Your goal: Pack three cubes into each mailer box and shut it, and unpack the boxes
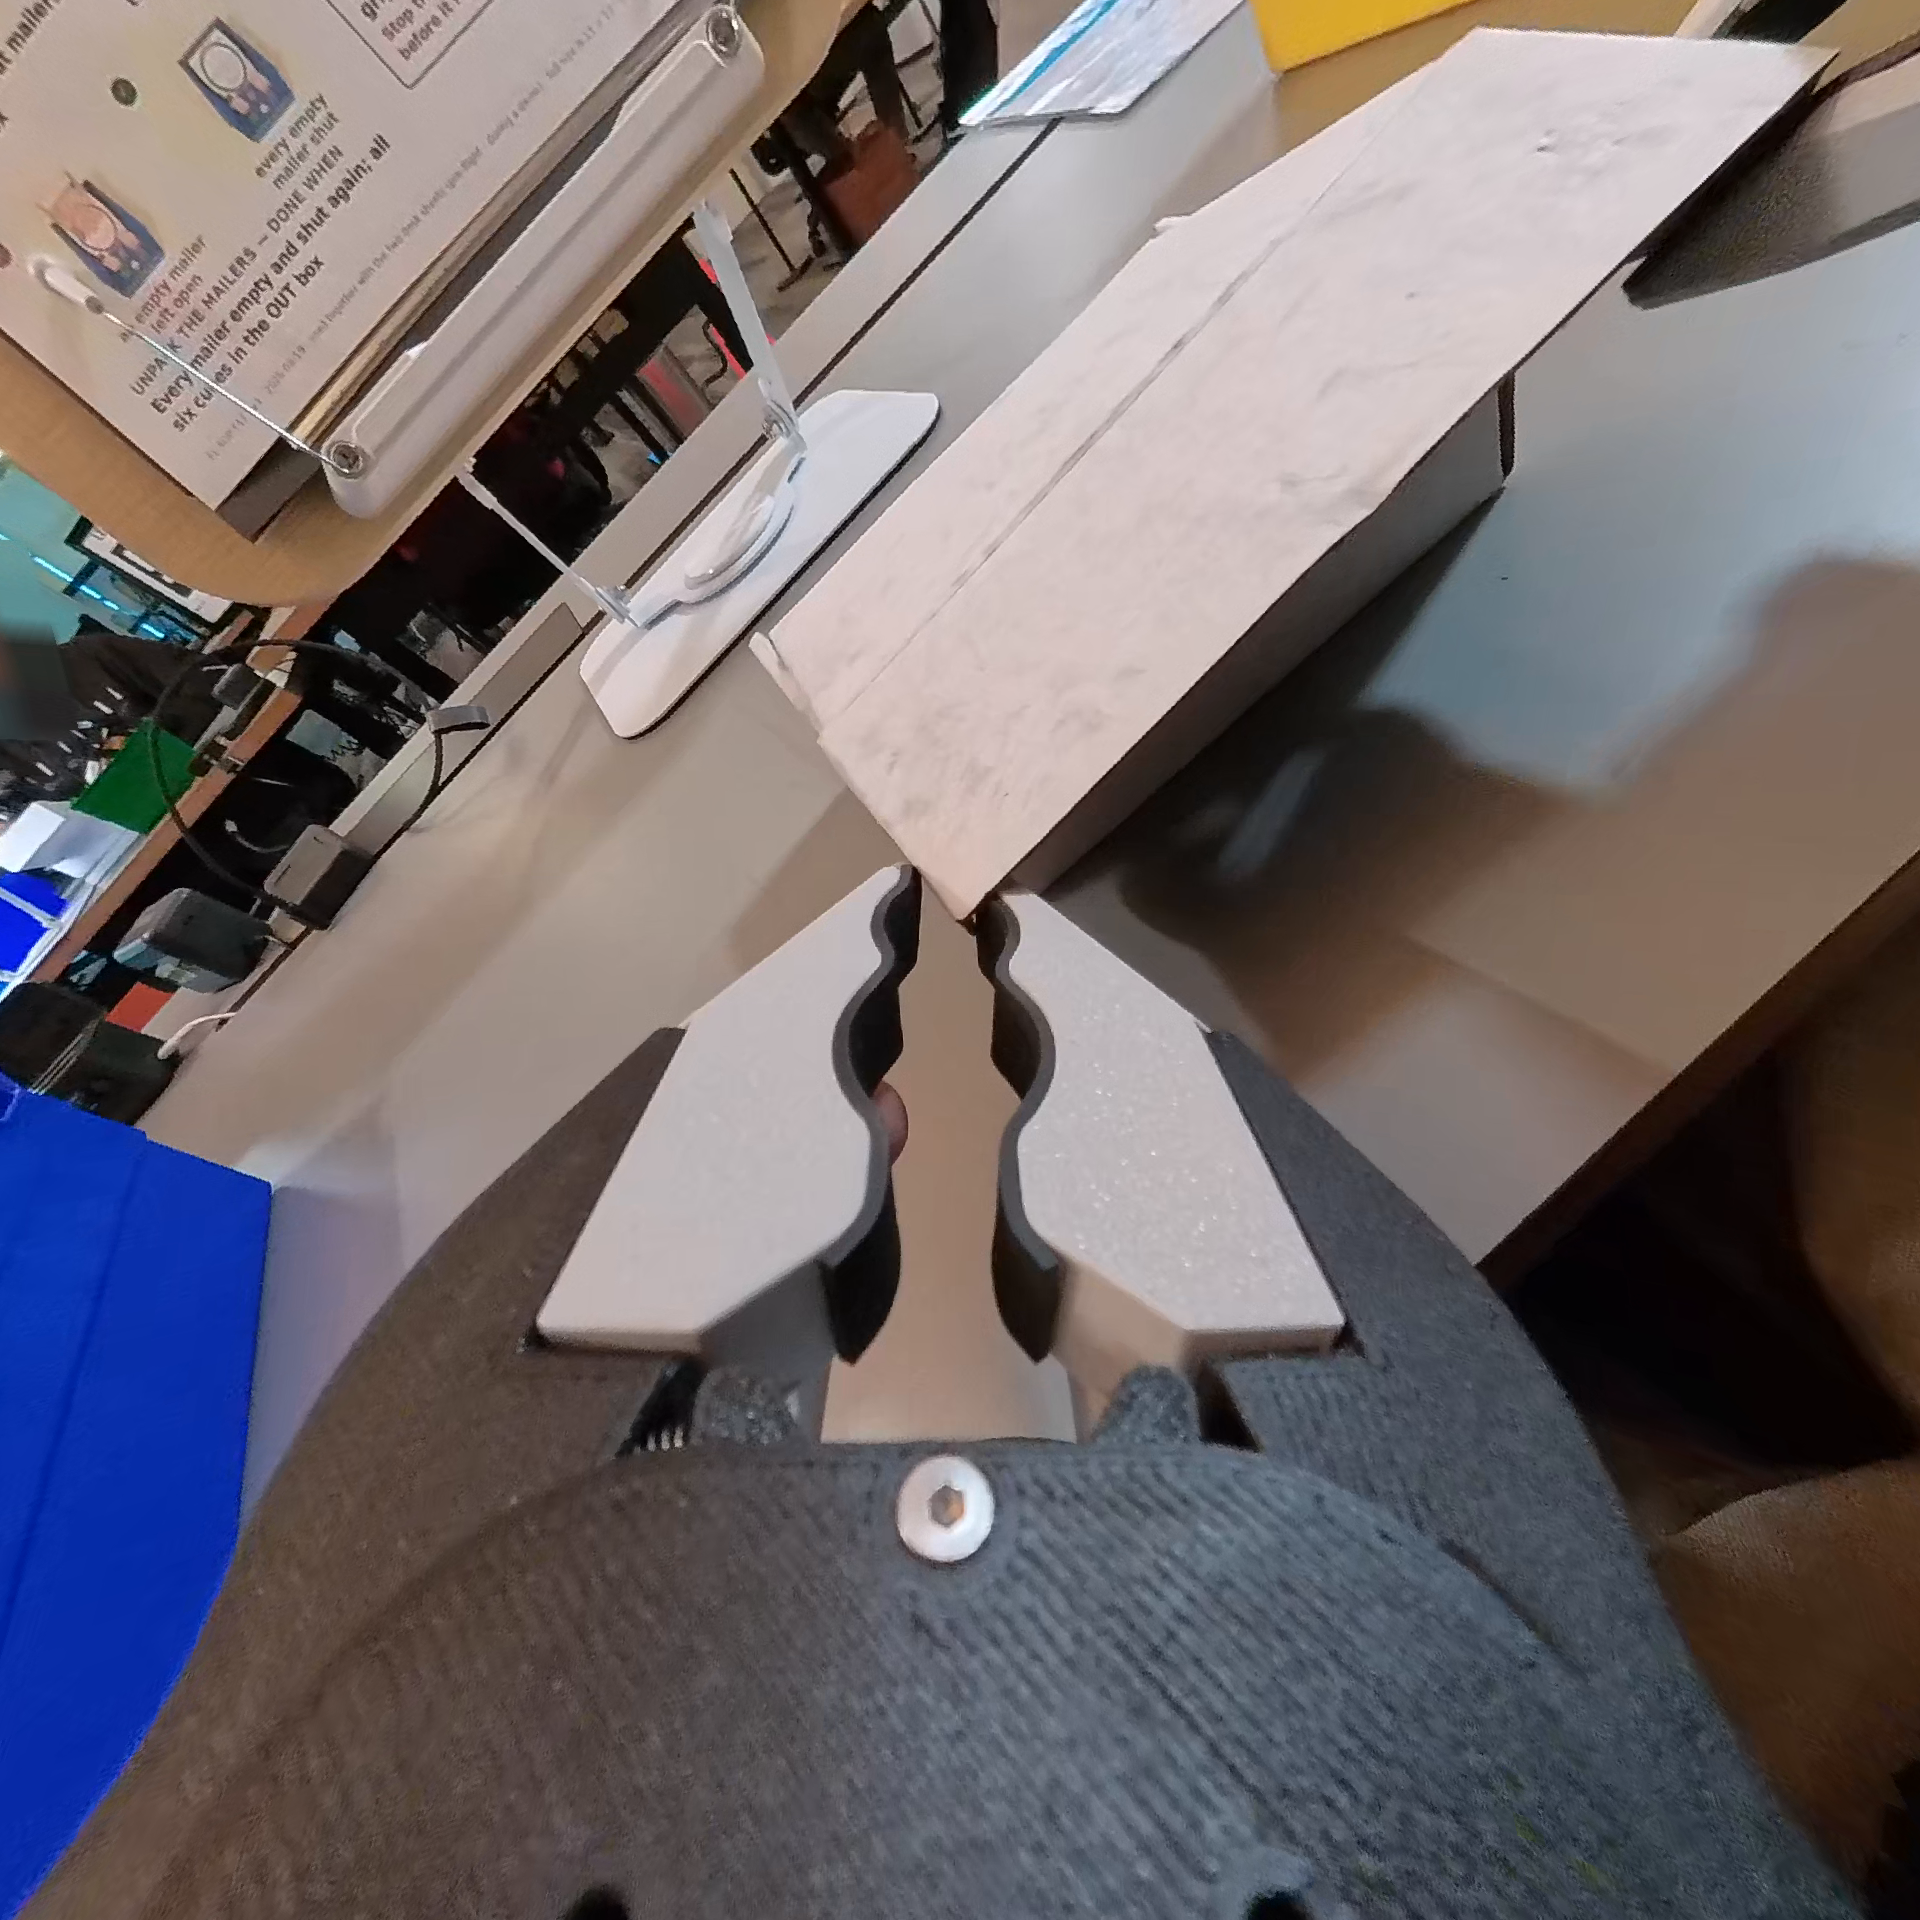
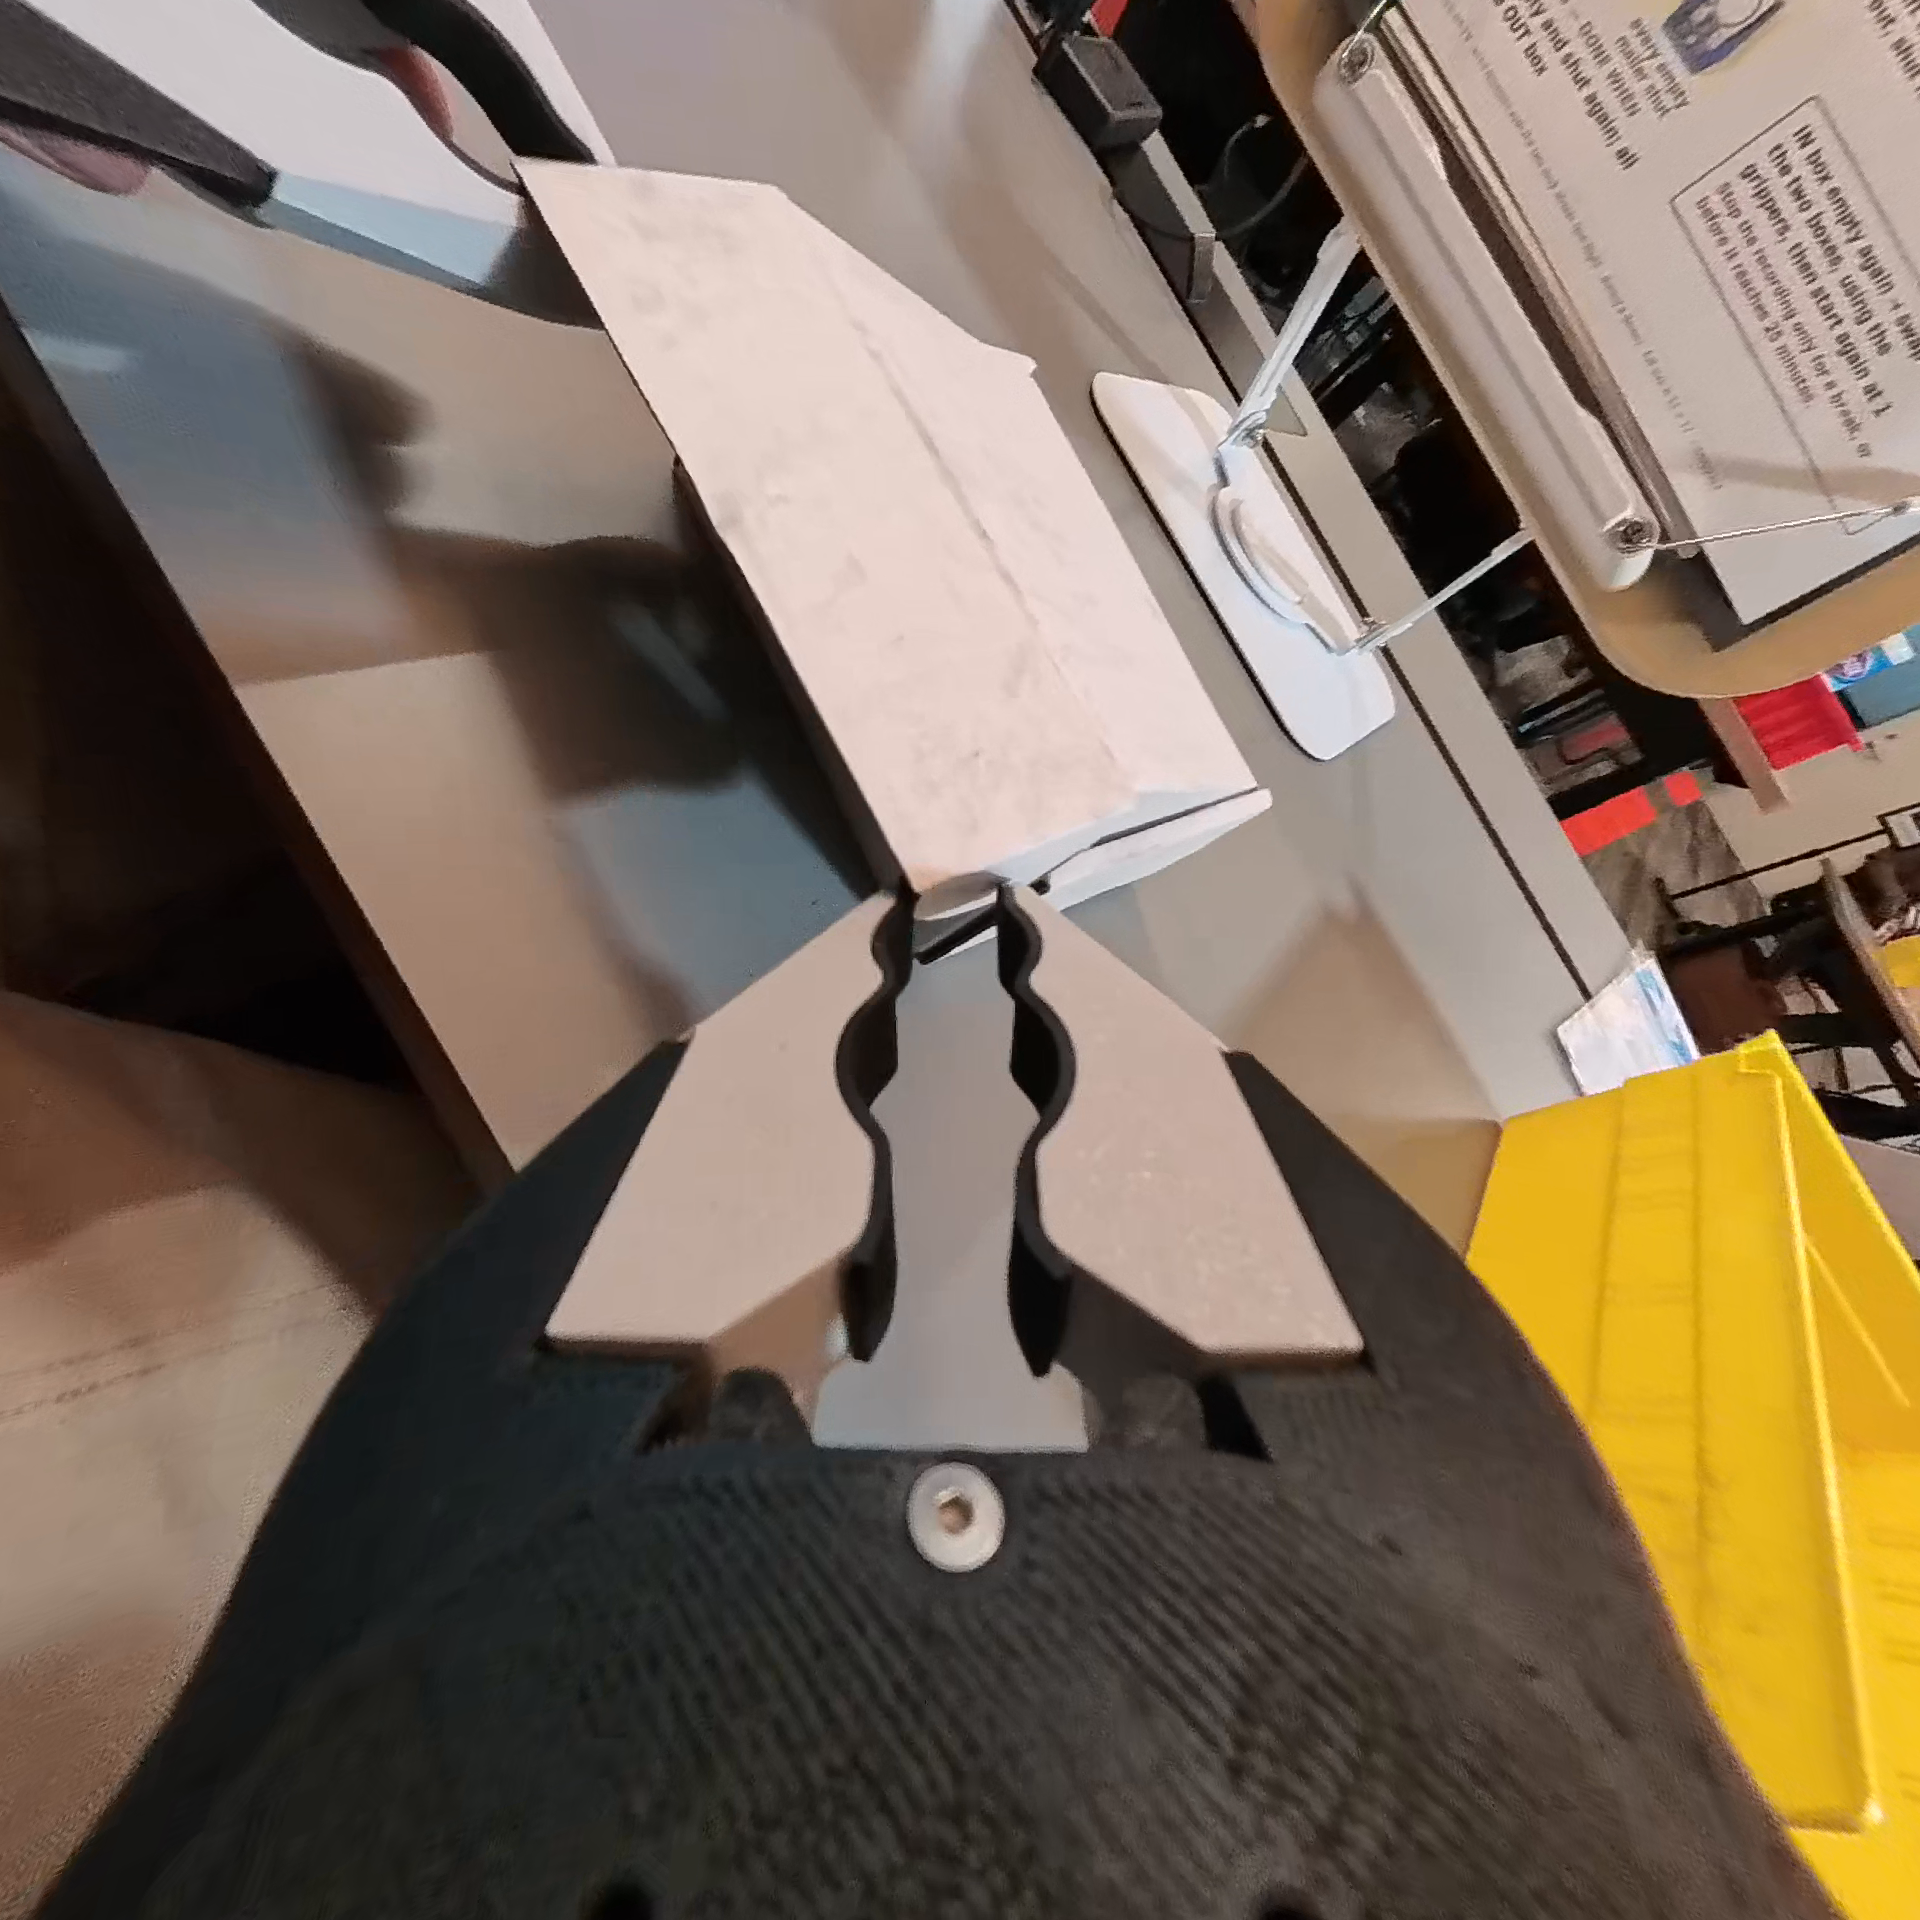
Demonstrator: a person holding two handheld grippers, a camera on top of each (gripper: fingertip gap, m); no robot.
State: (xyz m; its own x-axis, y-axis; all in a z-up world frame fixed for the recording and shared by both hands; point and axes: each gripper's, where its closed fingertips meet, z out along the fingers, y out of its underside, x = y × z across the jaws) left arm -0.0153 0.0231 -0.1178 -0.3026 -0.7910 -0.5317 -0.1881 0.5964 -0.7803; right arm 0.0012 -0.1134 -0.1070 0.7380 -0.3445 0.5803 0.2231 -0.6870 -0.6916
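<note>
Scuffed white mailer box, grey table, blue bin, yellow bin

Grey table, white mailer box, white stand base

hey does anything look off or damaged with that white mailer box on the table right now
The white mailer box is scuffed and smudged grey across its lid. At the corner by the right gripper the lid sits slightly lifted, leaving a dark gap above the base. No tears or spills show.
</note>
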